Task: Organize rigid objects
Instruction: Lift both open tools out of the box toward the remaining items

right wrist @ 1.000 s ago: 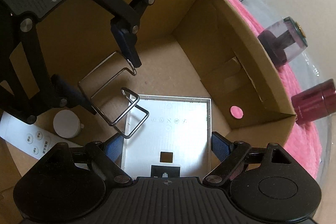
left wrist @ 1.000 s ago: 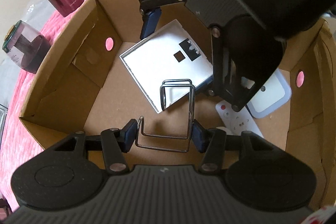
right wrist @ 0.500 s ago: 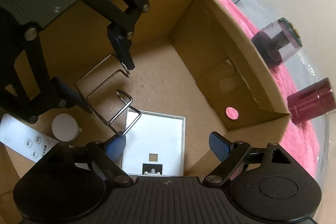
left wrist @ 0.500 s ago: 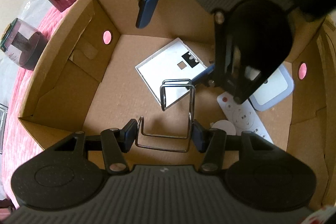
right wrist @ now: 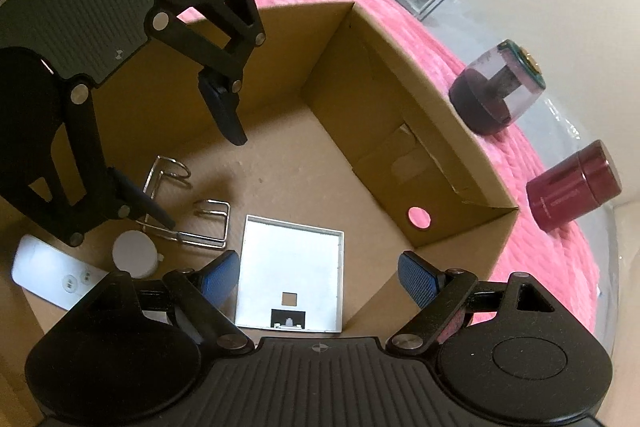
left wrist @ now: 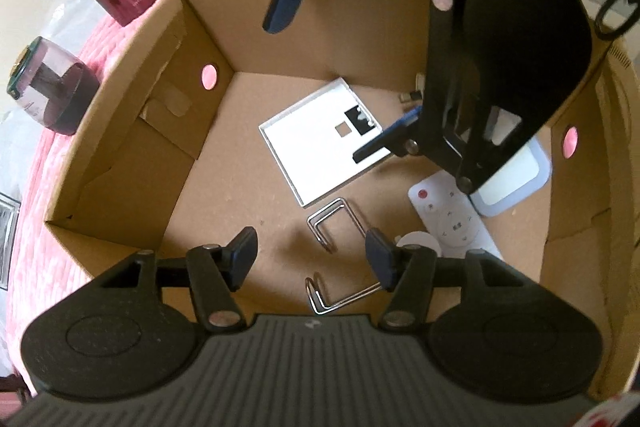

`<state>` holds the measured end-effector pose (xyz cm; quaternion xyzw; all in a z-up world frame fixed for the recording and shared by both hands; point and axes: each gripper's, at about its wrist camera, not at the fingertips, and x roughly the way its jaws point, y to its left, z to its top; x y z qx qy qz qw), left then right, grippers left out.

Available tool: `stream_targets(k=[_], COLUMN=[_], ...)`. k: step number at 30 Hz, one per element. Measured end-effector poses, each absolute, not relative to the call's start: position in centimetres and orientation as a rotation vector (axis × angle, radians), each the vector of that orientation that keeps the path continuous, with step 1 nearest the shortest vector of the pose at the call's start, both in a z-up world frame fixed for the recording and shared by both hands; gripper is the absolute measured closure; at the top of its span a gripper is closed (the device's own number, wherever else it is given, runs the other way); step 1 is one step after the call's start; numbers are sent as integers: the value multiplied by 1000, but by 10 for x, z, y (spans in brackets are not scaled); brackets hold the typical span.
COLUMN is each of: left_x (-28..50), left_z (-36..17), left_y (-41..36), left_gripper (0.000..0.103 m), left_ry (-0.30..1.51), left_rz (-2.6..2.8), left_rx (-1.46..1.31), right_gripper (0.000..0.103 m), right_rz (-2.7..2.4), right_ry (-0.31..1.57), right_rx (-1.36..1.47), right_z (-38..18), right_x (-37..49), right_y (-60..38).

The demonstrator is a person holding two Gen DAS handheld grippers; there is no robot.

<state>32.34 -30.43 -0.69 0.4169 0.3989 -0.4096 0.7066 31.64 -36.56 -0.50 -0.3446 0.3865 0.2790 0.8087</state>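
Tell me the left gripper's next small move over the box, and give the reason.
Probably lift the left gripper straight up out of the cardboard box. Its jaws have just been opening, and the wire holder now lies on the box floor, one pad perhaps still touching it. The right gripper hangs open above the white plate.

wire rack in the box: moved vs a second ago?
Yes. The wire rack was upright between the left gripper's pads; its jaws have just been opening, and it now lies tipped on the cardboard box floor beside the white panel.
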Motion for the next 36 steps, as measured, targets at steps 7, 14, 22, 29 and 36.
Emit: stream_targets(k=[7, 14, 22, 29, 36], left_x=[308, 284, 258, 231, 201], left_z=[20, 53, 82, 97, 106], left_y=[-291, -271, -235, -201, -167], left_gripper=[48, 48, 48, 48, 48], left_ry=[831, 781, 775, 746, 682], left_rz=[-881, -835, -780, -702, -601], left_rx=[828, 710, 456, 319, 221], right_gripper=[20, 20, 20, 20, 20], right_rz=[593, 573, 499, 421, 333], right_ry=[802, 767, 746, 724, 682], right_rx=[-710, -677, -530, -429, -269], right_z=[13, 40, 72, 88, 101], right_x=[296, 265, 231, 197, 168], right_y=[-364, -358, -360, -358, -350])
